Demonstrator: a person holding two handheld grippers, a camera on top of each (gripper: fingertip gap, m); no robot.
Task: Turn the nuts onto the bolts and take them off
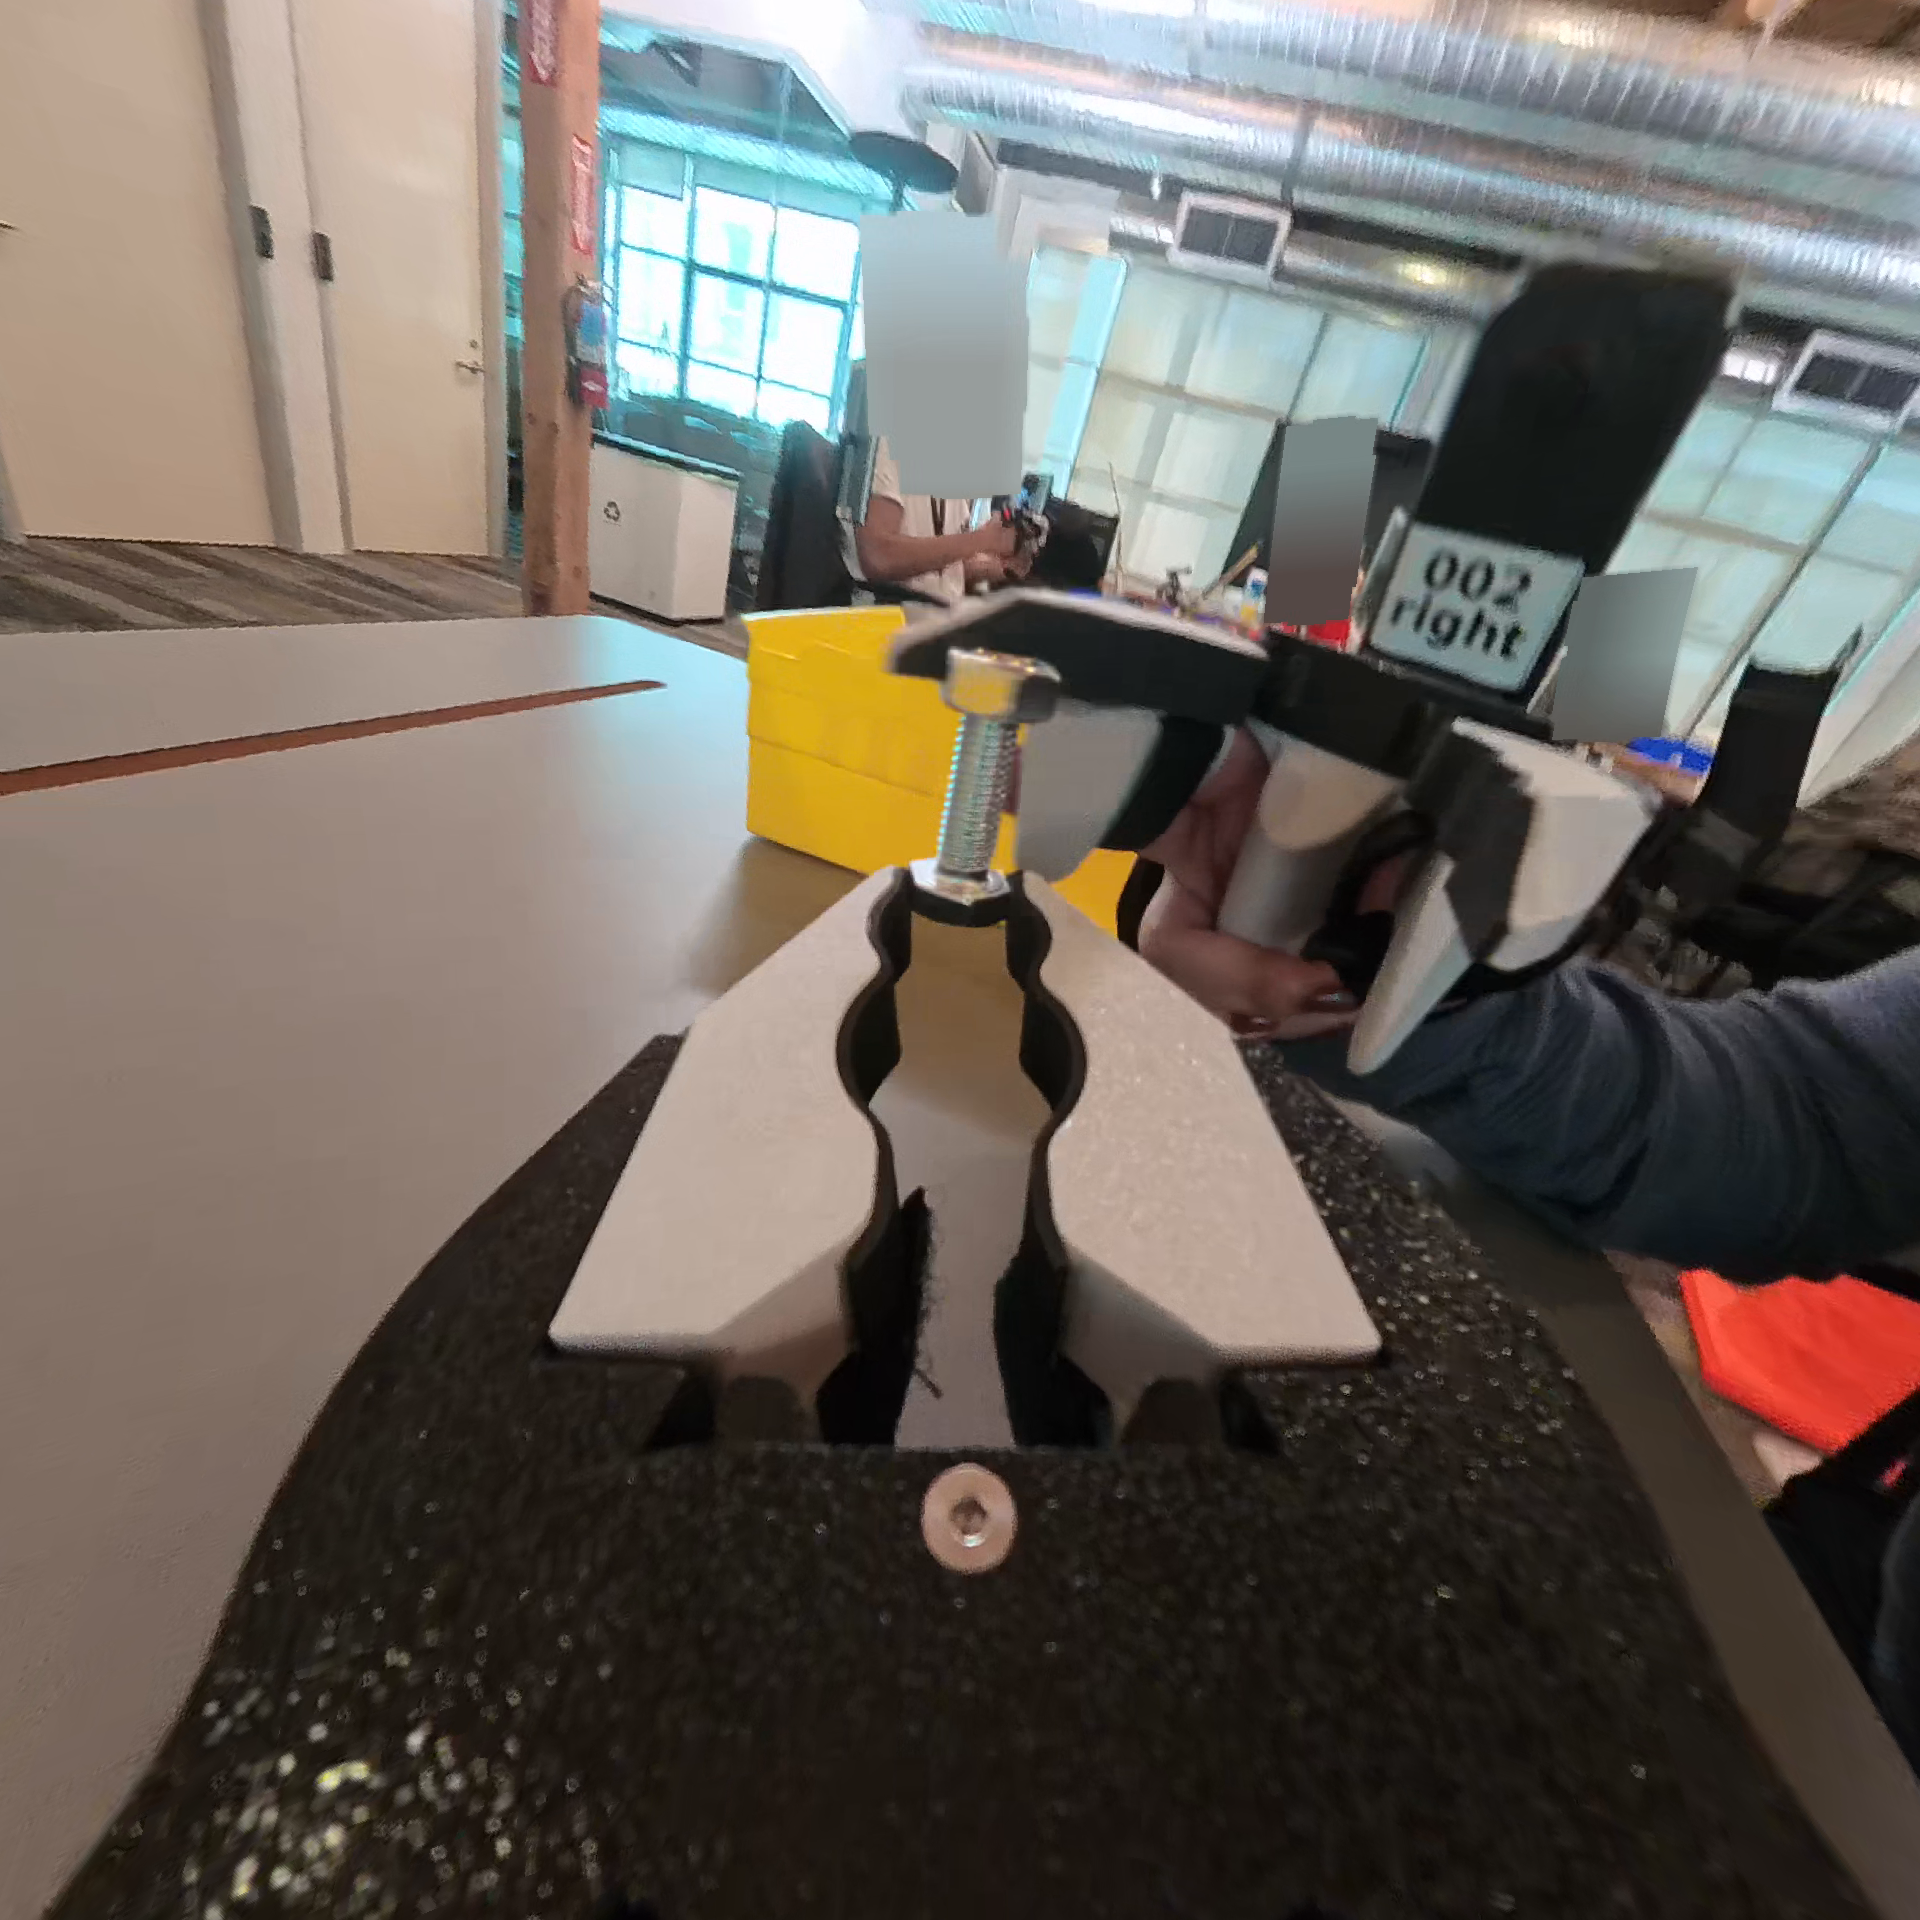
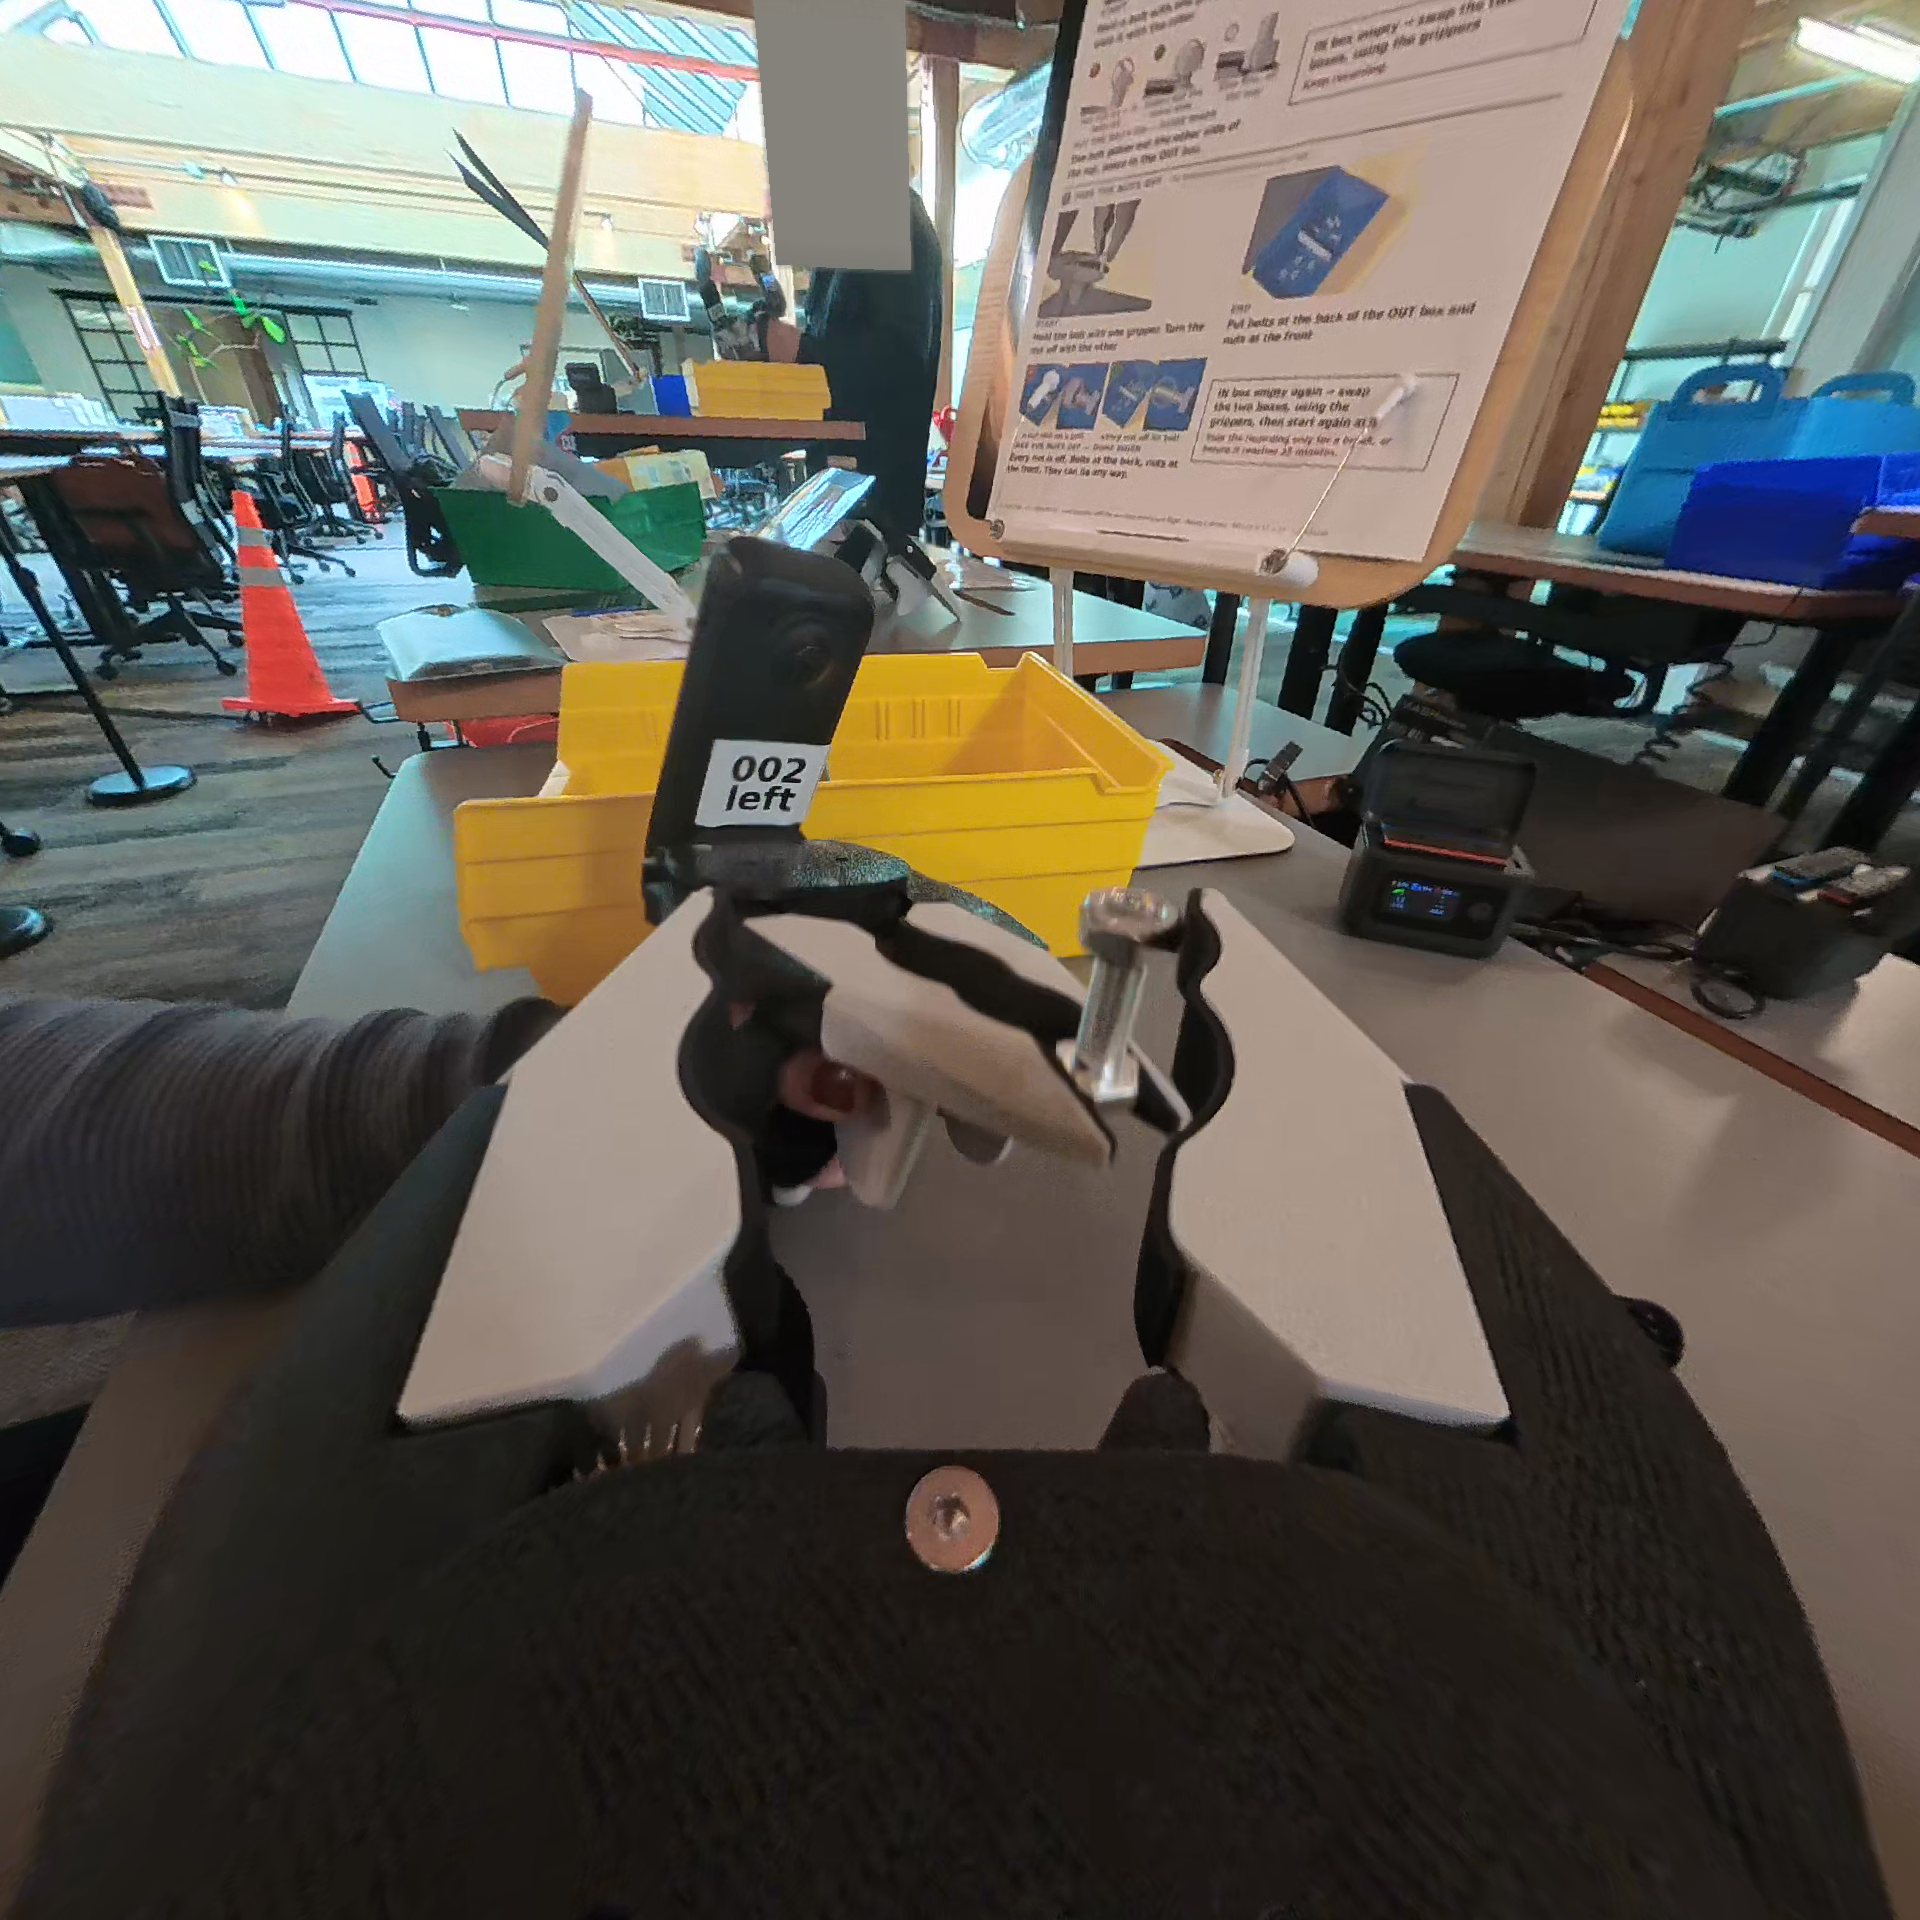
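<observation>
A silver bolt (image 1: 977, 779) stands upright with its hex head (image 1: 1000, 681) on top. My left gripper (image 1: 956, 902) is shut on the nut (image 1: 958, 885) at the bolt's lower end and holds both above the grey table (image 1: 312, 935). In the right wrist view the bolt (image 2: 1117, 997) and nut (image 2: 1103, 1083) sit at the tips of the left gripper (image 2: 1117, 1107). My right gripper (image 2: 956, 925) is open, its jaws wide apart. The bolt head (image 2: 1127, 920) is between them, close against the right finger (image 2: 1299, 1143). In the left wrist view the right gripper (image 1: 1029, 727) reaches in from the right at head height.
A yellow bin (image 2: 987, 810) stands on the table just behind the grippers; it also shows in the left wrist view (image 1: 831, 769). An instruction board on a stand (image 2: 1299, 312) is at the back right. A small black device with a screen (image 2: 1439, 883) sits to the right. People are at tables farther off. One gripper's finger ends stand about 6 cm off the other's.
</observation>
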